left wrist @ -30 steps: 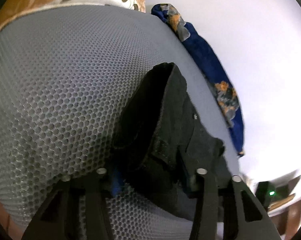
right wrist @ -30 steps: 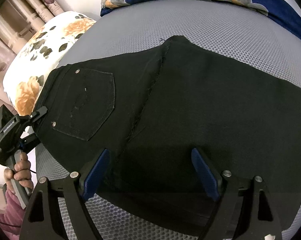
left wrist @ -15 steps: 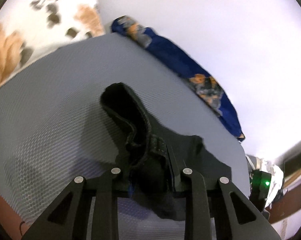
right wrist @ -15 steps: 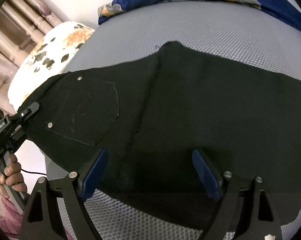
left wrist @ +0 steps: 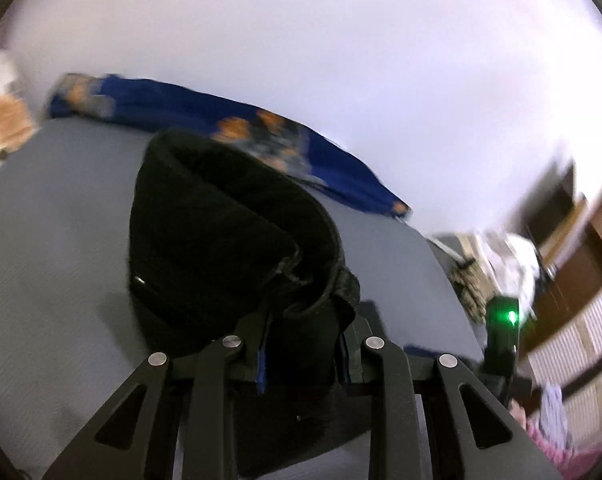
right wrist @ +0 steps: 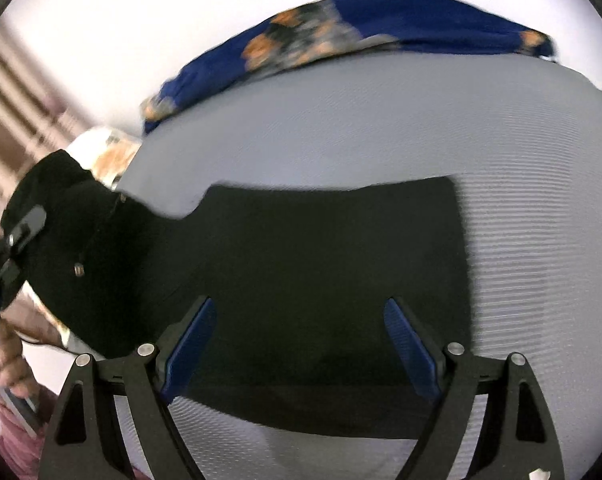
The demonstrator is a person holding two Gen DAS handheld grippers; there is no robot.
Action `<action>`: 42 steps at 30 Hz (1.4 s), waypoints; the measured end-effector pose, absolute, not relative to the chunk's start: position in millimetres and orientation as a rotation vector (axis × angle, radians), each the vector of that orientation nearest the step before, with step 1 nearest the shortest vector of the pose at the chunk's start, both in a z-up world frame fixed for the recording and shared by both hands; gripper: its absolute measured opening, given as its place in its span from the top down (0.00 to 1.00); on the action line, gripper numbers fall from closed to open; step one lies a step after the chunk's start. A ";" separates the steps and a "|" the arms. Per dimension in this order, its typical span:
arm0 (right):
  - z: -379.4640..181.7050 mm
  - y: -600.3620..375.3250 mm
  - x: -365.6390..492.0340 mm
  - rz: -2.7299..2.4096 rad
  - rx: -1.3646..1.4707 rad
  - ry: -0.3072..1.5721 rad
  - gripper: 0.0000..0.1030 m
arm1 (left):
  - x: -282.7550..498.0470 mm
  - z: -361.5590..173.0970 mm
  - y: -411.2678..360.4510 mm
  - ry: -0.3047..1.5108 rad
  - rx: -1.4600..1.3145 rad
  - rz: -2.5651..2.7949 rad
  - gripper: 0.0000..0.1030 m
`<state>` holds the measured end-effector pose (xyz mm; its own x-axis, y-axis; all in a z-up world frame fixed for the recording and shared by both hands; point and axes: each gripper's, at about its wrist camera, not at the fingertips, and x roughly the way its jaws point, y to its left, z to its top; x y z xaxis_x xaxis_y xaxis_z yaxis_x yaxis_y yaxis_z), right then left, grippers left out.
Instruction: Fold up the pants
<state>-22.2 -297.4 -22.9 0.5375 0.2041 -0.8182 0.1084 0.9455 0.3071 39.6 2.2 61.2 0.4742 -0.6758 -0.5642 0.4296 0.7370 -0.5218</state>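
The black pants (right wrist: 321, 264) lie across the grey mesh mattress (right wrist: 381, 128); their waistband (left wrist: 237, 216) is pinched in the left gripper (left wrist: 301, 356) and raised to be folded over, while the right gripper (right wrist: 301, 344) is held spread above the legs

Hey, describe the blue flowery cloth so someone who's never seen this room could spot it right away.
Start at the grey mesh mattress where the black pants lie. Along its far edge, against the white wall, runs the blue cloth. It alone is navy with orange flower patches.
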 end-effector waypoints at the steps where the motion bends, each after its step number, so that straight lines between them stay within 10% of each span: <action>1: -19.6 -310.5 -24.5 0.038 0.355 0.996 0.18 | 40.5 59.5 -13.1 0.839 -0.314 -0.724 0.75; 15: -48.0 -382.6 -32.6 -0.063 0.423 0.988 0.19 | 23.0 -44.3 -179.8 1.129 -0.009 -0.905 0.75; 28: -89.9 -379.5 7.4 0.298 0.608 1.079 0.26 | -6.7 -12.5 -142.5 1.056 0.079 -0.953 0.47; 40: -123.2 -376.8 61.2 0.489 0.762 1.085 0.45 | 28.7 -41.0 -61.8 1.103 -0.108 -0.677 0.47; 42: -119.6 -373.4 62.8 0.480 0.741 1.079 0.65 | 29.9 -44.0 -65.3 1.098 -0.110 -0.668 0.47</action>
